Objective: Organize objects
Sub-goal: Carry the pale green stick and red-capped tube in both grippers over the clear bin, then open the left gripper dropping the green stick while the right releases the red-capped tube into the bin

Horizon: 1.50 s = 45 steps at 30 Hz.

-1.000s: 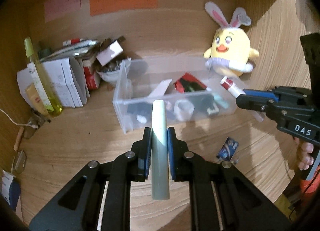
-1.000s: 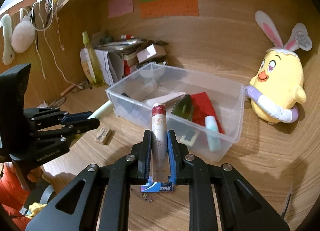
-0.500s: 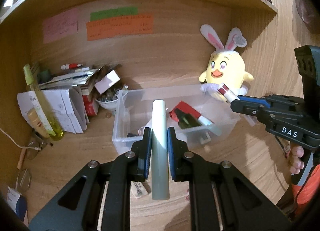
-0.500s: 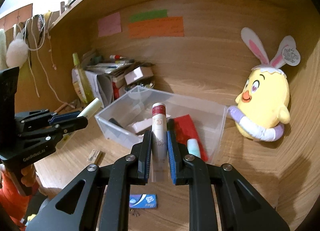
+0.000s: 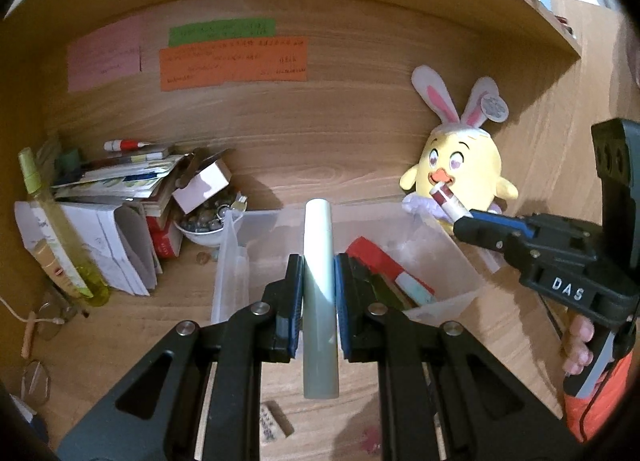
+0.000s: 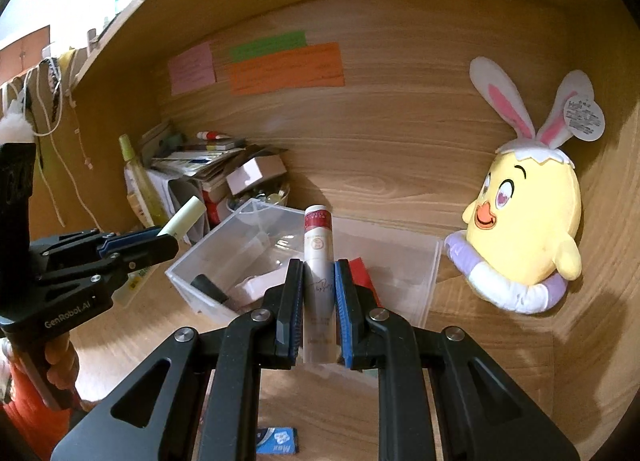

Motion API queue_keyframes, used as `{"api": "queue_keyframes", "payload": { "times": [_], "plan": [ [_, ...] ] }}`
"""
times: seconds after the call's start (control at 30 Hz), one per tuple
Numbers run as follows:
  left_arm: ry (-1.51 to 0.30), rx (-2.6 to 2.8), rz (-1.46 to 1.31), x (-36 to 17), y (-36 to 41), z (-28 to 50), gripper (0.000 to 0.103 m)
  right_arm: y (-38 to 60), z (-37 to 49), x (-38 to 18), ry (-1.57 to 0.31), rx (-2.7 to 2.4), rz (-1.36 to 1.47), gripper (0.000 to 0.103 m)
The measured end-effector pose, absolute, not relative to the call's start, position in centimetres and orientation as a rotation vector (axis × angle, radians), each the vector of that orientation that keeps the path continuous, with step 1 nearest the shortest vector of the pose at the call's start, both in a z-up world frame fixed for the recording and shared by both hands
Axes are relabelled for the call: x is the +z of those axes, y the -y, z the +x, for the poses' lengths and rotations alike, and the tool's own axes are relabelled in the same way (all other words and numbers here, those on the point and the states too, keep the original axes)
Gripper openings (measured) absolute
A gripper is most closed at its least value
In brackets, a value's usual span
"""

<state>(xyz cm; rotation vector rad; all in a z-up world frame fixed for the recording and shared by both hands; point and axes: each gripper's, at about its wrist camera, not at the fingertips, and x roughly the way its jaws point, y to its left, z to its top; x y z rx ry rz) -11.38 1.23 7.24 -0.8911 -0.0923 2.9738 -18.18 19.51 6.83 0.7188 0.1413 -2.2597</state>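
Note:
My left gripper (image 5: 317, 267) is shut on a pale green tube (image 5: 319, 293) that stands up between its pads. My right gripper (image 6: 318, 273) is shut on a white tube with a red cap (image 6: 318, 261). Both hang in front of and above a clear plastic bin (image 5: 448, 261) (image 6: 188, 277) on the wooden desk. The bin holds a red packet (image 5: 374, 257), a dark item and a light blue tube (image 5: 414, 287). In the left wrist view the right gripper (image 5: 460, 219) comes in from the right; in the right wrist view the left gripper (image 6: 168, 239) comes in from the left.
A yellow bunny-eared plush (image 5: 460, 169) (image 6: 524, 229) sits right of the bin. At the left stand a stack of books and papers (image 5: 116, 197), a white bowl (image 5: 204, 231) and a yellow-green bottle (image 5: 60, 245). A small blue packet (image 6: 276, 441) and a small label (image 5: 272, 421) lie on the desk nearby.
Both grippers have risen and drawn back from the bin with their tubes still held. The bin and plush now sit lower and smaller in view, and more of the back wall shows.

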Motion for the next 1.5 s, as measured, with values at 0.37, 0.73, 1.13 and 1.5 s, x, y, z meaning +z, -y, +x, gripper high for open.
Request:
{"api": "queue_keyframes", "payload": {
  "times": [0.37, 0.73, 1.13, 1.5],
  "plan": [
    [0.094, 2.953, -0.986, 5.7, -1.7, -15.4, 0.015, -18.2, -21.8, 4.4, -0.12, -2.265, 0.832, 0.014],
    [0.068, 2.908, -1.113, 2.9, -2.6, -18.8, 0.015, -17.5, -23.7, 1.5, -0.152, -2.251, 0.934, 0.014],
    [0.076, 2.863, -1.195, 1.2, -2.4, -20.5, 0.015, -16.1, -24.2, -0.4, -0.222, -2.243, 0.998, 0.014],
    [0.047, 2.84, -1.207, 1.0, -3.0, -20.1, 0.015, -15.5, -23.3, -0.4, -0.289, -2.254, 0.976, 0.014]
  ]
}}
